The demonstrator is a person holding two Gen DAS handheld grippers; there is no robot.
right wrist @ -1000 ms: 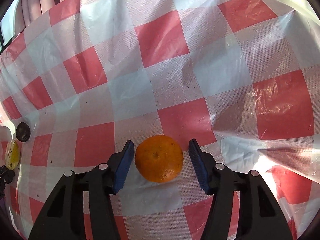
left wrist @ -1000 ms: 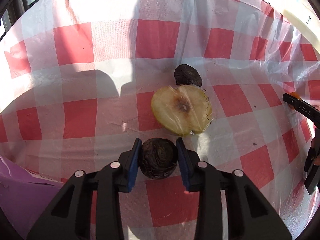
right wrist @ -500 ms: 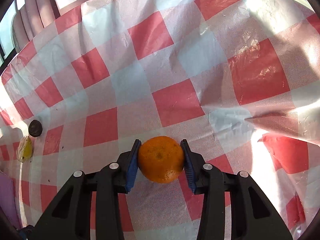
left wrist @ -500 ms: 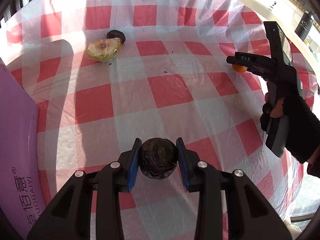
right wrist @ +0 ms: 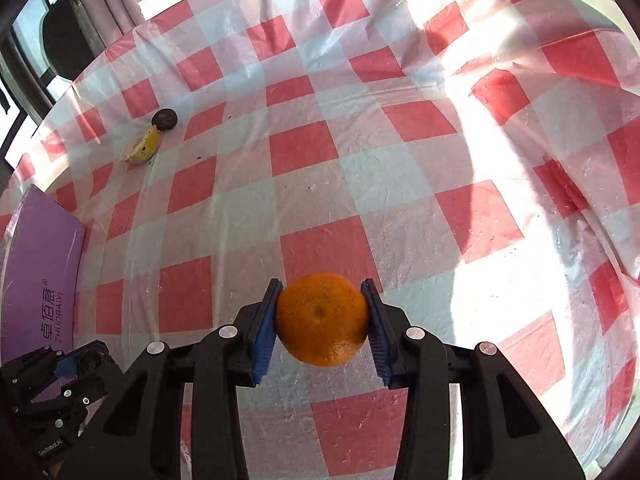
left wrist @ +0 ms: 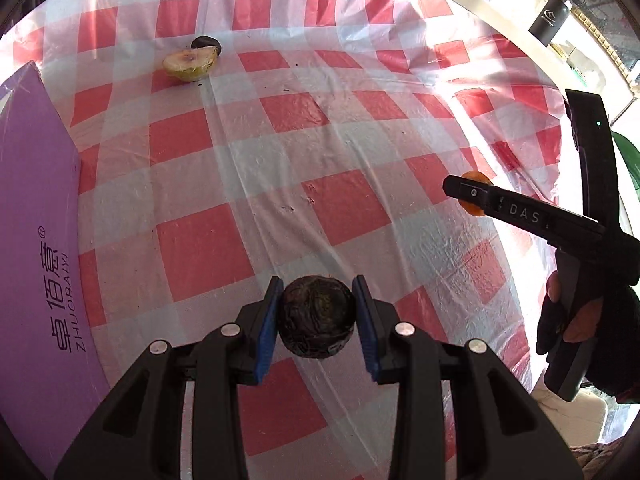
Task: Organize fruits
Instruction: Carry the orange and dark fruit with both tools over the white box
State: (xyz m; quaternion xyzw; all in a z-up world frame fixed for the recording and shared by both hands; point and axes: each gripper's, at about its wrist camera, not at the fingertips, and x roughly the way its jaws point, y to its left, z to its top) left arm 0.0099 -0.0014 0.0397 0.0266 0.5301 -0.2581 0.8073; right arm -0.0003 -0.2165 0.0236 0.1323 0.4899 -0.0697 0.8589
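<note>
My left gripper (left wrist: 317, 318) is shut on a dark wrinkled fruit (left wrist: 317, 322) and holds it above the checked cloth. My right gripper (right wrist: 322, 330) is shut on an orange (right wrist: 322, 318), also lifted off the cloth. In the left wrist view the right gripper (left wrist: 470, 196) shows at the right with the orange (left wrist: 474, 178) partly hidden behind its finger. A halved pear (left wrist: 190, 65) and a second dark fruit (left wrist: 205, 44) lie together at the far left; both also show in the right wrist view, the pear (right wrist: 141, 146) and the dark fruit (right wrist: 164, 119).
A purple box (left wrist: 36, 248) with printed lettering stands along the left edge; it also shows in the right wrist view (right wrist: 38, 280). The table has a red-and-white checked plastic cloth (left wrist: 320, 152). A dark bottle (left wrist: 548, 20) stands beyond the far right edge.
Both grippers have lifted and pulled back from the table with their fruits. The right gripper closed on the orange. The pear and second dark fruit now lie far off.
</note>
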